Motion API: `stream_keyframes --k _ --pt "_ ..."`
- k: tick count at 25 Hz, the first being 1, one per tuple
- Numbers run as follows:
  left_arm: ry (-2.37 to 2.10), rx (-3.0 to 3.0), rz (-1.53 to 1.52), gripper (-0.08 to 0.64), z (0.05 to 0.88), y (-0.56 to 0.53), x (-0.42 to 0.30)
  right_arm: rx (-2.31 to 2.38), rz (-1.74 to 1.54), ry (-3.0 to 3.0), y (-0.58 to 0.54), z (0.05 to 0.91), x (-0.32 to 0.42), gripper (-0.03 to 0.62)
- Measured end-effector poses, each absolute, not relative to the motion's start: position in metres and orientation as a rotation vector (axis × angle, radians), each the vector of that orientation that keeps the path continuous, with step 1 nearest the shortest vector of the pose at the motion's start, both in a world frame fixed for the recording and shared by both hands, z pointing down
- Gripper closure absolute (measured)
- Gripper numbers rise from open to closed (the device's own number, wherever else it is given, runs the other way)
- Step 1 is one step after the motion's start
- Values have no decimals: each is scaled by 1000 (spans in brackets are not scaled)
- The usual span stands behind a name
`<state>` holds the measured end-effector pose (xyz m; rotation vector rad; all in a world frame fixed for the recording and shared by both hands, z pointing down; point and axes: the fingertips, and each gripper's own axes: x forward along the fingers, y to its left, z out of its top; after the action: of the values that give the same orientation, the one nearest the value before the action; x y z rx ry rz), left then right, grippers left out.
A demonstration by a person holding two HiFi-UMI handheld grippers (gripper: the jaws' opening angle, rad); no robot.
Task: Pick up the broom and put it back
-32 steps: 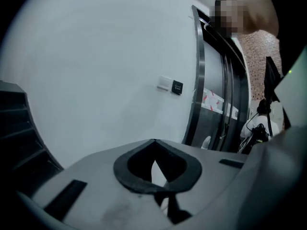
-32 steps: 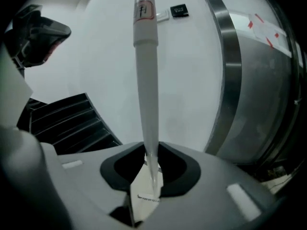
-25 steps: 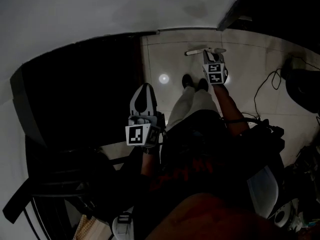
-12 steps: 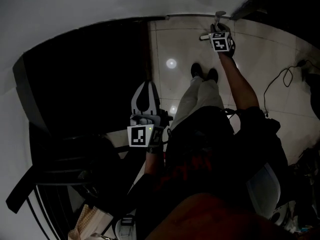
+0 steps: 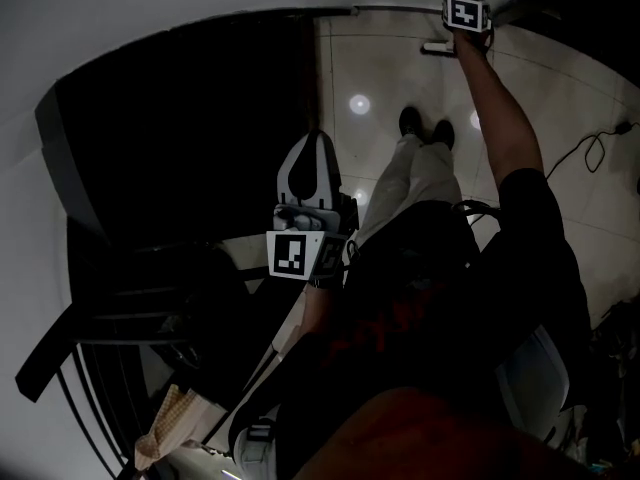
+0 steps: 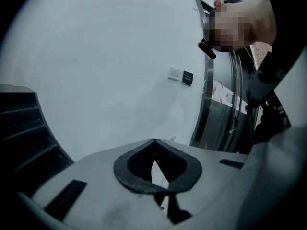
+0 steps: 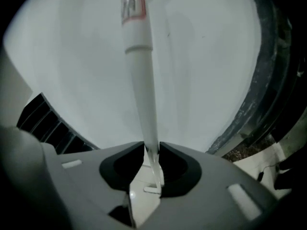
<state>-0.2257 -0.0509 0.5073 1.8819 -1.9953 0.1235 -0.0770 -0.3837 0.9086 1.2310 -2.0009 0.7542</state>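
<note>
Left gripper (image 5: 314, 140): you hold it close in front of your body. Its jaws meet at the tips and nothing is between them.
Dark slats (image 6: 19, 123): a stepped row of them lies to the left of the left gripper's jaws, lower than the tips.
Wall (image 6: 96, 56): it is pale and plain, and fills the space straight beyond the left gripper's tips.
Switch plates (image 6: 181, 75): a white one and a black one sit side by side on that wall, above and a little right of the left gripper's tips.
Metal frame (image 6: 207, 104): it stands upright to the right of those plates, further right of the left gripper.
Shoes (image 5: 425, 126): yours stand on the tiled floor (image 5: 370, 63), beyond and right of the left gripper and nearer to you than the right one.
Right arm (image 5: 500, 118): it is stretched out past your shoes, ending at the far gripper.
Right gripper (image 7: 151, 146): it is far out by the foot of the wall. The jaws are nearly together and have just eased apart a touch, with the broom's handle between them and the pads pressing on it.
Broom (image 7: 141, 80): its white handle rises from between the right gripper's tips and runs straight away from them in front of the pale wall.
Label (image 7: 133, 7): this red and white band wraps the handle well beyond the right gripper's tips.
</note>
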Motion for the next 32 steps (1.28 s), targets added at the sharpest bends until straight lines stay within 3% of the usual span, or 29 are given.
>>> stream_keyframes --k 6,9,12,16,27,32 --pt "-1964 1973 100 555 496 -62 -206 1318 803 -2128 -352 868 -58 475" --pt "-1980 1999 140 555 488 -58 -194 1308 835 -2214 -318 830 -58 499" --pt "-1969 2059 194 555 474 -53 -171 1305 903 -2334 -280 780 -54 591" --pt "-1966 2074 181 555 456 -32 -151 1305 984 -2537 -232 696 -34 592" --pt "-1906 2231 119 555 416 23 -139 1427 697 -2691 -101 549 26 592" --pt "-1939 2247 25 555 396 109 -152 1325 634 -2792 26 497 20 592"
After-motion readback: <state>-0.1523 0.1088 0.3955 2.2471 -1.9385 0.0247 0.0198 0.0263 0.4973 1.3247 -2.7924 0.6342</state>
